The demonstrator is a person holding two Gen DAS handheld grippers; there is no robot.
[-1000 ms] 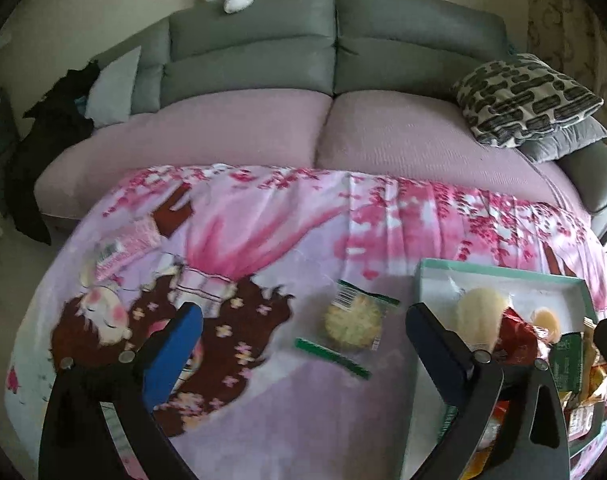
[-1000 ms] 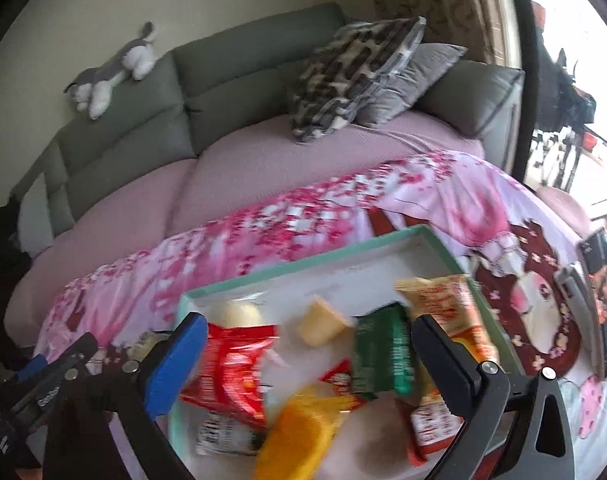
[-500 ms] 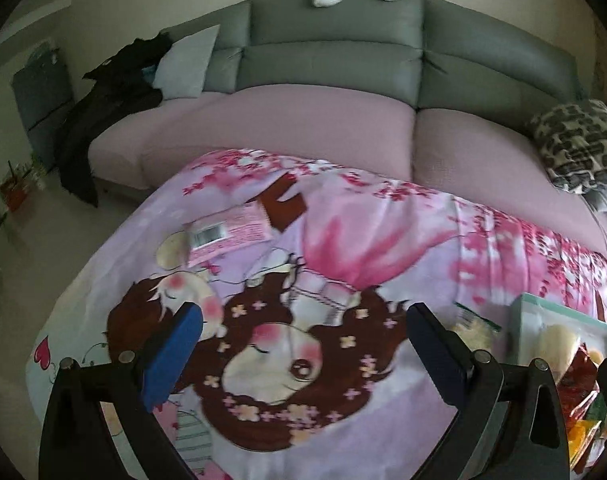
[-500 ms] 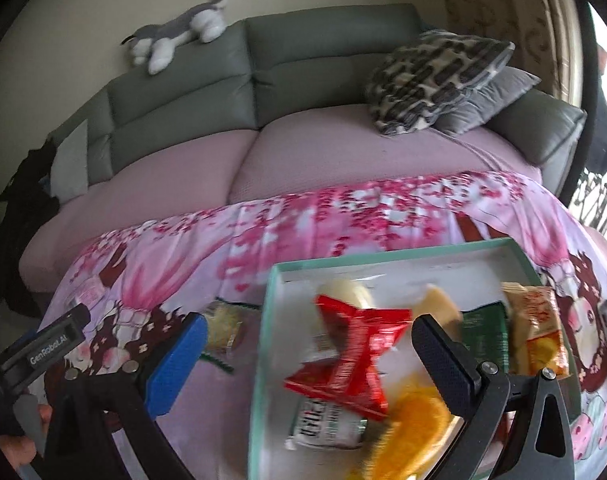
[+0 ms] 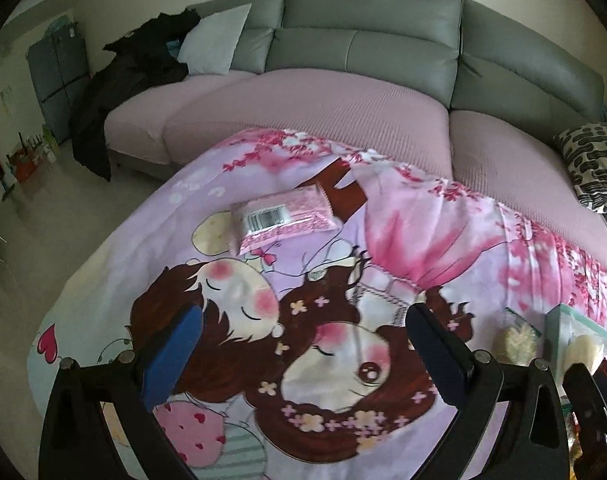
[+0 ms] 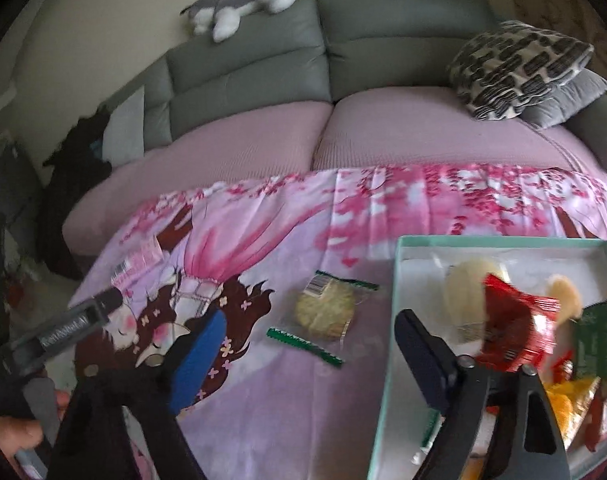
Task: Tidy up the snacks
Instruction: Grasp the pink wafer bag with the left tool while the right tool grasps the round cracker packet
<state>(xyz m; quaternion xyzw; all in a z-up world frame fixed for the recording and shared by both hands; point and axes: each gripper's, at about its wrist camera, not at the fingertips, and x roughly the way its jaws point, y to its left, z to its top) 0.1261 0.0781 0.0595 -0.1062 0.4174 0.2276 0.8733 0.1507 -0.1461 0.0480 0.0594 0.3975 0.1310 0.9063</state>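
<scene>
Most snacks already lie piled in the box (image 6: 397, 320) at the counter's right end. Two are left out on the blanket (image 5: 403, 248): a wrapped cookie (image 6: 325, 308) just left of the box, and a pink packet (image 5: 283, 216) near the far left corner. The left gripper (image 5: 303, 344) hovers with jaws spread and empty. The right gripper (image 6: 307, 344), whose jaws have just been closing, stands open with nothing between them.

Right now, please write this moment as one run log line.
left tool: open, empty | right tool: open, empty, closing | cookie packet: on blanket | pink packet: on blanket | box: holds snacks
</scene>
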